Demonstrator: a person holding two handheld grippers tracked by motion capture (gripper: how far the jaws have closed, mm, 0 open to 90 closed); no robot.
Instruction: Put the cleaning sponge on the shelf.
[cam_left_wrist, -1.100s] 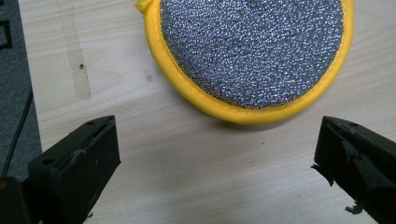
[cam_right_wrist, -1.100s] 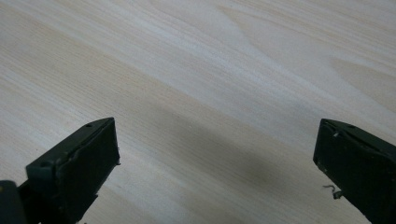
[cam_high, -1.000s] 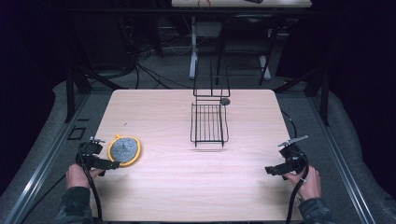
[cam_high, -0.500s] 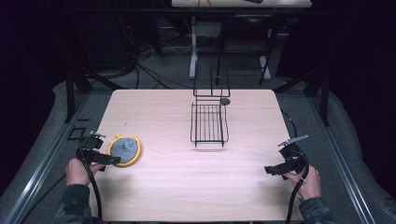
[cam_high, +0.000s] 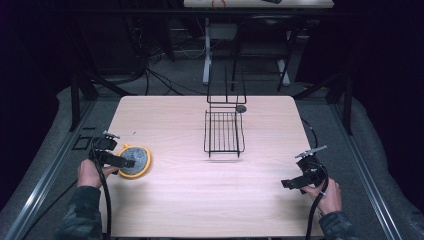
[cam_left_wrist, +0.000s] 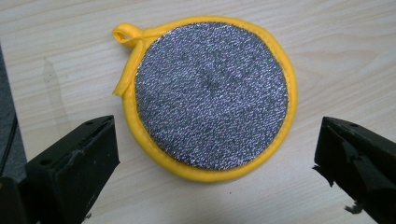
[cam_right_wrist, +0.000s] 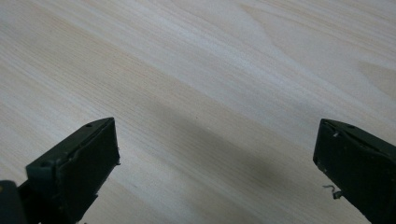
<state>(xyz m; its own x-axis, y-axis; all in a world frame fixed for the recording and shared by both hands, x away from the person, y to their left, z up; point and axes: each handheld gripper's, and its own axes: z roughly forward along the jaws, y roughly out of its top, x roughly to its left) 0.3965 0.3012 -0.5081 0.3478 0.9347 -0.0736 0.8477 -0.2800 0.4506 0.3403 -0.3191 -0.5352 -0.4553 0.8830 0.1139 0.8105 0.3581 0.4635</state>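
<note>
A round pad (cam_high: 135, 161) with a yellow rim, a grey glittery face and a small loop lies flat on the wooden table (cam_high: 190, 200) at the left. My left gripper (cam_high: 128, 163) hovers over its near edge, jaws wide apart; in the left gripper view the pad (cam_left_wrist: 210, 95) lies just ahead of and between the open left gripper (cam_left_wrist: 215, 172). My right gripper (cam_high: 286, 184) sits at the table's right front, open, and the right gripper (cam_right_wrist: 215, 172) has bare wood between its jaws. A black wire rack (cam_high: 224, 131) stands at the middle back.
A small dark round object (cam_high: 241, 108) lies beside the rack's far right corner. Metal frame rails (cam_high: 45, 170) run along both sides of the table. Cables and another table's legs (cam_high: 207, 55) are on the dark floor behind.
My left gripper has moved slightly away from me and now reaches over the pad's edge. The right gripper has stayed in place.
</note>
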